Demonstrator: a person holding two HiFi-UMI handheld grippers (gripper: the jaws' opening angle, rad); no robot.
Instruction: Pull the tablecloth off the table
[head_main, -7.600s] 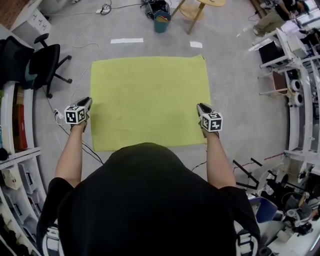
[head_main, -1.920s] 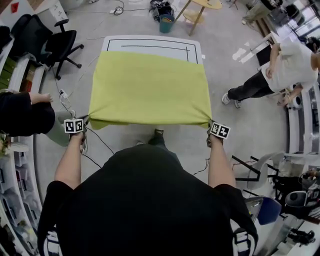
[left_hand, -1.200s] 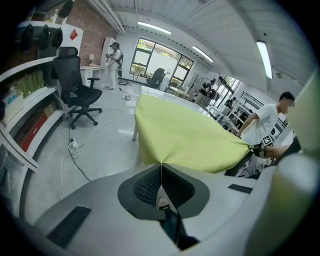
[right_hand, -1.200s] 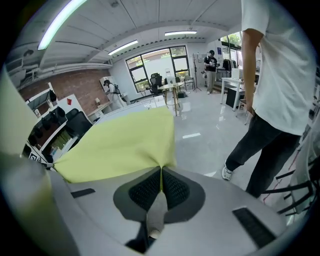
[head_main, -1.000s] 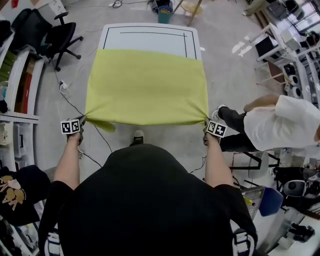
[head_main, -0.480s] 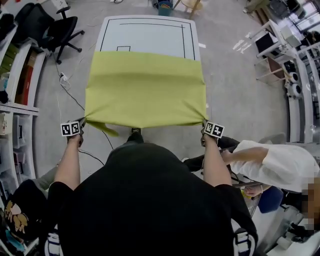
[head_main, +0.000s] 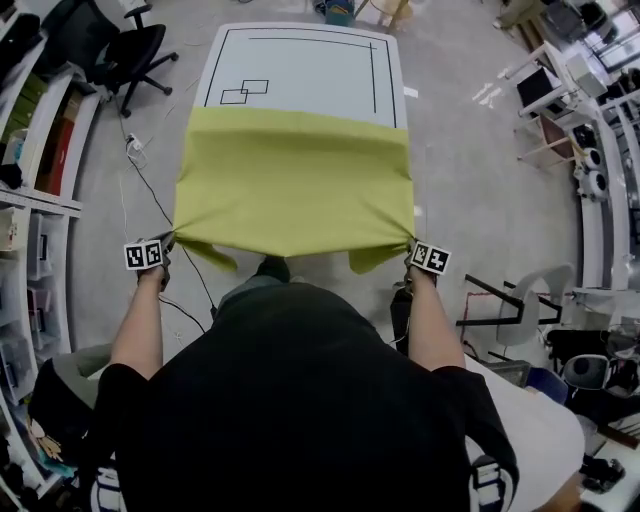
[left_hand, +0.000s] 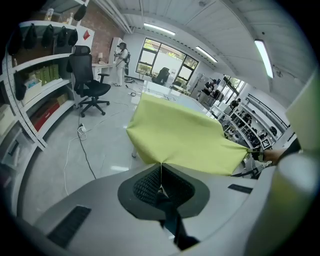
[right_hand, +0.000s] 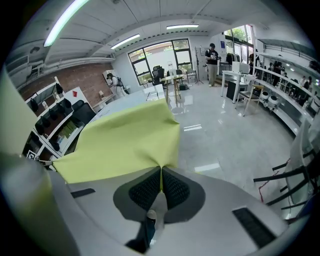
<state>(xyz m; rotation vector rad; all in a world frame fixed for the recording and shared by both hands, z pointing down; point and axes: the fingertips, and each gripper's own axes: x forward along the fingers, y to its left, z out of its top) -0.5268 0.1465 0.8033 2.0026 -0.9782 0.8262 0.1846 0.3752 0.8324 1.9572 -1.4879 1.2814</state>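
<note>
Tablecloth (head_main: 295, 180), yellow-green, is stretching between the left gripper (left_hand: 161, 181) and right gripper (right_hand: 161, 186), each clamping tight on one corner, its far part draping the white table (head_main: 300, 65) ahead.

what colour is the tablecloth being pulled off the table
The tablecloth is plain yellow-green, with no pattern. It shows best in the head view.

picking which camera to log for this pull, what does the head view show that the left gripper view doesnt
Only the head view: the black squares drawn on the bare tabletop. Only the left gripper view: how the left gripper is shut on a tablecloth corner, plus ceiling lights. Both: the yellow-green tablecloth and a black office chair.
</note>
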